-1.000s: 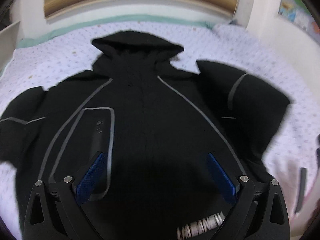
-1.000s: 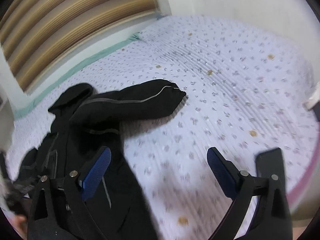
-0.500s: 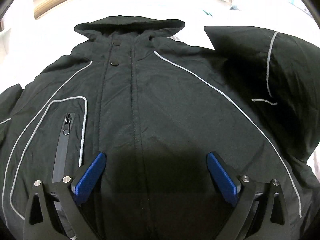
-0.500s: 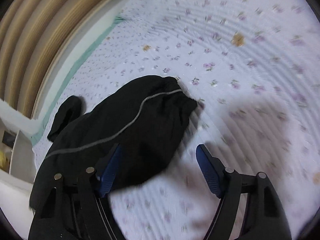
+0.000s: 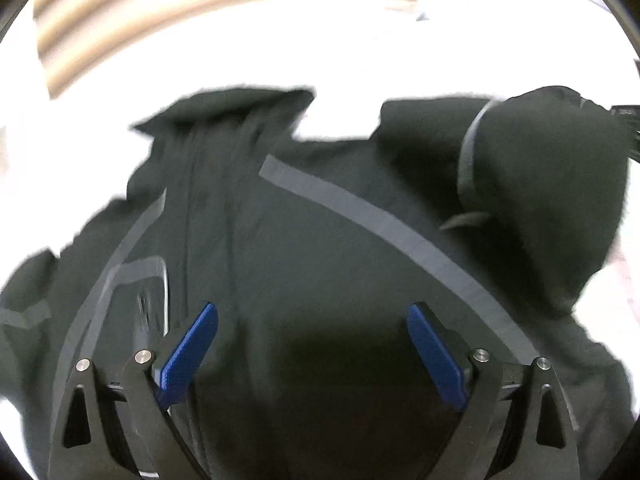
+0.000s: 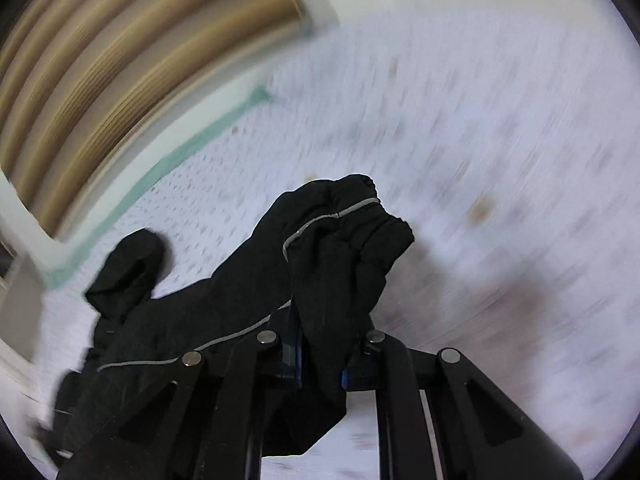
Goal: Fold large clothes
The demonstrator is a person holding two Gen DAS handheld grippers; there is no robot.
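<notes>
Jacket (image 5: 328, 264): matt black woven cloth, grey piping. Bedsheet (image 6: 480, 128): soft printed cloth. Gripper pads (image 5: 188, 354): textured blue plastic.

Left gripper (image 5: 312, 344) was held with jaws spread wide, blue pads (image 5: 188, 354) apart and gripping nothing. Right gripper (image 6: 320, 364) had its jaws closed tight on the sleeve (image 6: 340, 248).

Black jacket (image 5: 320, 248) fills pretty much the whole frame, laid front-up with grey piping (image 5: 400, 236) curving across the chest. The left gripper (image 5: 312, 344) hangs over the middle with its blue pads (image 5: 188, 352) spread wide, nothing between them. One sleeve (image 5: 540, 184) bunches up at right. Everything's blurry.
</notes>
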